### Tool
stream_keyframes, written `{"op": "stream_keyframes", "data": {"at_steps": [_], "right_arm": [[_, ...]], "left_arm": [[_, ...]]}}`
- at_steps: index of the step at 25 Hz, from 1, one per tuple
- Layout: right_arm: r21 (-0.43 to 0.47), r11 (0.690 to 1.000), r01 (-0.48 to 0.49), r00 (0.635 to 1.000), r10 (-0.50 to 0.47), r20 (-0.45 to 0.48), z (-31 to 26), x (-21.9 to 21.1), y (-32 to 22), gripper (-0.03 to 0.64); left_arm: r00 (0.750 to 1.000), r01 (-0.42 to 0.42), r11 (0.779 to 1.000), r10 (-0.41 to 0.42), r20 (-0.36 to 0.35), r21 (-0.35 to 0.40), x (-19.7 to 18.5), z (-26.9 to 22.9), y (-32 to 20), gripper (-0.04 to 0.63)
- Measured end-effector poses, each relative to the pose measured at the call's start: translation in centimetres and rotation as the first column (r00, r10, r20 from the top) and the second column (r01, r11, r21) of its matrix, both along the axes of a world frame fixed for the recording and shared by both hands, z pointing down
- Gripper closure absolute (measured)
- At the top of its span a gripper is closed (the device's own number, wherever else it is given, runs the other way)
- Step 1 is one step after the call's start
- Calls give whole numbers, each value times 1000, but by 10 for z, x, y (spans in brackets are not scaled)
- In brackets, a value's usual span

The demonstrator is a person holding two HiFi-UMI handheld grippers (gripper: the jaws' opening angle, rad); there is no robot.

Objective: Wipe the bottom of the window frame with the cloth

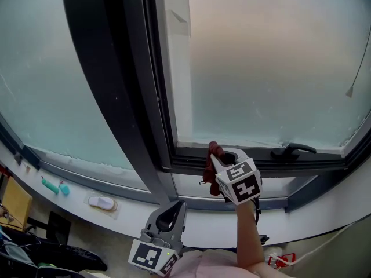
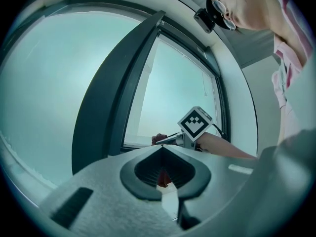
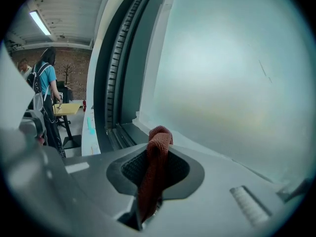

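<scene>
Left gripper [image 1: 175, 206] low, right gripper [image 1: 217, 152] holding cloth [image 1: 208, 170] at window frame [image 1: 261, 162] bottom

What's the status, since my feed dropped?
Right gripper shut on cloth at bottom frame. Left gripper shut, held low. Window handle further along.

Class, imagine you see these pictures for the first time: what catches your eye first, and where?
The dark red cloth stands out, pinched in the right gripper and held at the bottom of the window frame, centre of the head view. Below it the left gripper hangs shut, away from the frame.
</scene>
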State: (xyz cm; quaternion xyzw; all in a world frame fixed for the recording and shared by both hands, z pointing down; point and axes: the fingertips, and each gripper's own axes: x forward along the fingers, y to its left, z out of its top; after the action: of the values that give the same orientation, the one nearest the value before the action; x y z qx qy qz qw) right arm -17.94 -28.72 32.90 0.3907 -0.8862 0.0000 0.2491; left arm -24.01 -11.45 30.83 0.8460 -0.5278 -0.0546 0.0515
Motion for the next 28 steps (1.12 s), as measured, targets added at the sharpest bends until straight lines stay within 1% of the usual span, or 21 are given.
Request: {"op": "stream_keyframes", "data": {"at_steps": [7, 14, 28], "right_arm": [[-20, 999, -38, 999, 38, 13, 1, 22, -1, 557], [-17, 997, -71, 996, 72, 43, 0, 43, -2, 557], [-13, 990, -140, 987, 140, 76, 0, 80, -5, 557]], "left_arm": [[1000, -23, 1000, 24, -7, 8, 7, -1, 0, 595], [998, -54, 998, 54, -9, 11, 19, -3, 0, 595], [999, -54, 998, 54, -7, 23, 24, -5, 4, 595]]}}
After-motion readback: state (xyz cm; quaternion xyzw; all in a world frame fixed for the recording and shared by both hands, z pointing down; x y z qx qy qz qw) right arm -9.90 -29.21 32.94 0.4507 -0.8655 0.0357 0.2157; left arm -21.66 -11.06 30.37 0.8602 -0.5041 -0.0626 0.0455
